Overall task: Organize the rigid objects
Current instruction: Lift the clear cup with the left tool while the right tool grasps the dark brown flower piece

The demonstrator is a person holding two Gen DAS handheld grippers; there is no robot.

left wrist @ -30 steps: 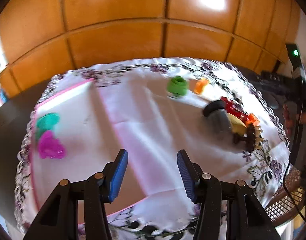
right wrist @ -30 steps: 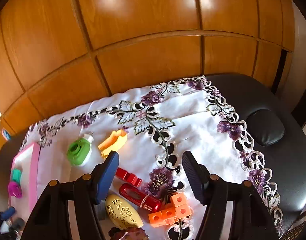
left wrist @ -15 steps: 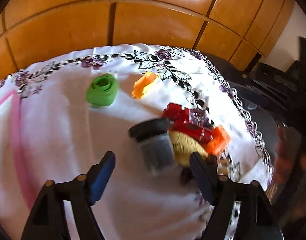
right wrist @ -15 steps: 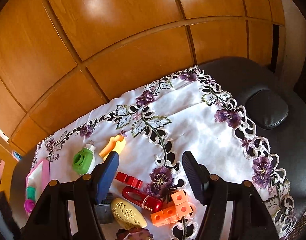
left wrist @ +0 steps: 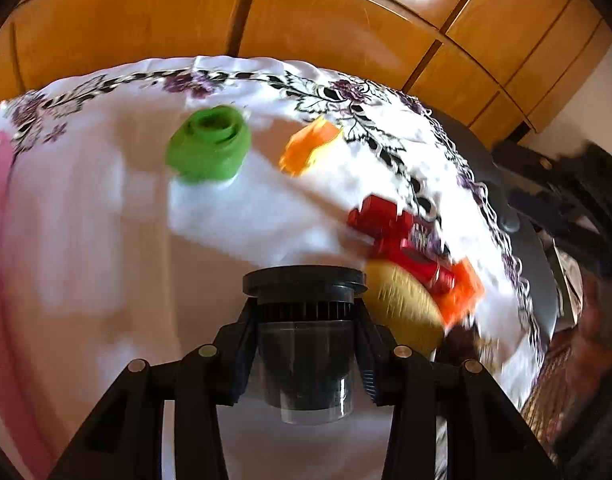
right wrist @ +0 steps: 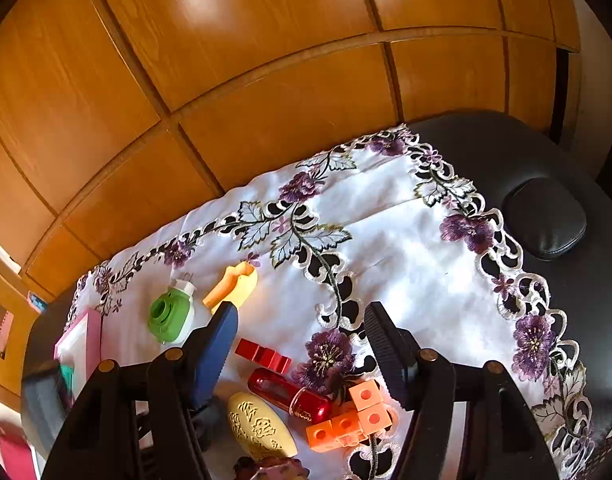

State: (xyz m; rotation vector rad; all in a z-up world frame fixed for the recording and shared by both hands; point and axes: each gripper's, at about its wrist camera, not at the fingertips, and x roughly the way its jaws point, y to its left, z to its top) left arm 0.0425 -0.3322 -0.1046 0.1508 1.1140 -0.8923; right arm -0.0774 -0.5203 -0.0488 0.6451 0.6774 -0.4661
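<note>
Black-capped jar [left wrist: 304, 344] sits btwn our left gripper [left wrist: 304, 354] pads, jaws closing on it, above white cloth [left wrist: 106, 240]. Right gripper [right wrist: 302, 354] gapes, nothing in it, over red bottle [right wrist: 290, 394] & orange blocks [right wrist: 351, 416].

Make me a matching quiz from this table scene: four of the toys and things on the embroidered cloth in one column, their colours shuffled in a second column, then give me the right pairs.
Column one:
1. toy camera
2. linked cubes
3. capsule-shaped bottle
4. embossed oval

Column two:
A. pale yellow
B. green
C. glossy dark red
D. orange

Pairs: 1-B, 2-D, 3-C, 4-A
</note>
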